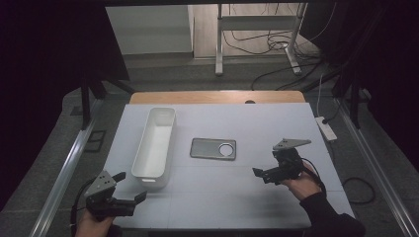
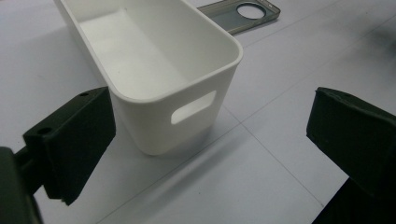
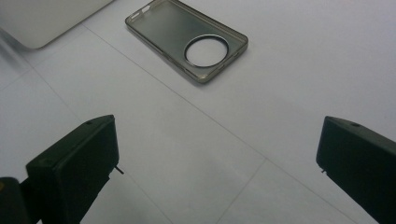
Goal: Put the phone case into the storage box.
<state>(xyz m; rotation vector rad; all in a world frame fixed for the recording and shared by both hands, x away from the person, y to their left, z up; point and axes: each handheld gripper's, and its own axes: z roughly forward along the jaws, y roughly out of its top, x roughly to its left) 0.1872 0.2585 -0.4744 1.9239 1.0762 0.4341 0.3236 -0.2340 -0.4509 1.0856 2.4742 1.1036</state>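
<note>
Left gripper point(image 1: 129, 186): jaws standing wide apart, gripping nothing; a hand is holding it at the table's 7 o'clock corner, jaws pointing toward 2 o'clock.
Left jaw gap: in the left gripper view point(image 2: 210, 135) the near end of the white bin point(image 2: 154, 70) is sitting between the jaws, no contact; its handle slot is facing the camera.
Right gripper point(image 1: 263, 175): jaws likewise spread, nothing between them but bare sheet; a hand in a dark sleeve is holding it at 4 o'clock on the table, jaws pointing toward 9 o'clock.
Right jaw gap: in the right gripper view point(image 3: 217, 154) the jaws are framing empty surface, the phone case point(image 3: 187, 39) lying well ahead at 12 o'clock.
Phone case: grey, translucent, round camera hole at one end; lying flat near the table's centre point(image 1: 214, 148), just beside the bin at its 3 o'clock, apart from it.
White bin: long, empty, upright, running 12 to 6 o'clock on the left half point(image 1: 154, 145).
Surface: white sheet point(image 1: 247, 197) with faint seam lines covering the table; wood edge showing at 12 o'clock.
Room: dim; dark curtains at 9 and 3 o'clock, grey floor, a metal stand point(image 1: 257, 34) and loose cables at 12 o'clock, a white power strip point(image 1: 326, 128) at 3 o'clock.
</note>
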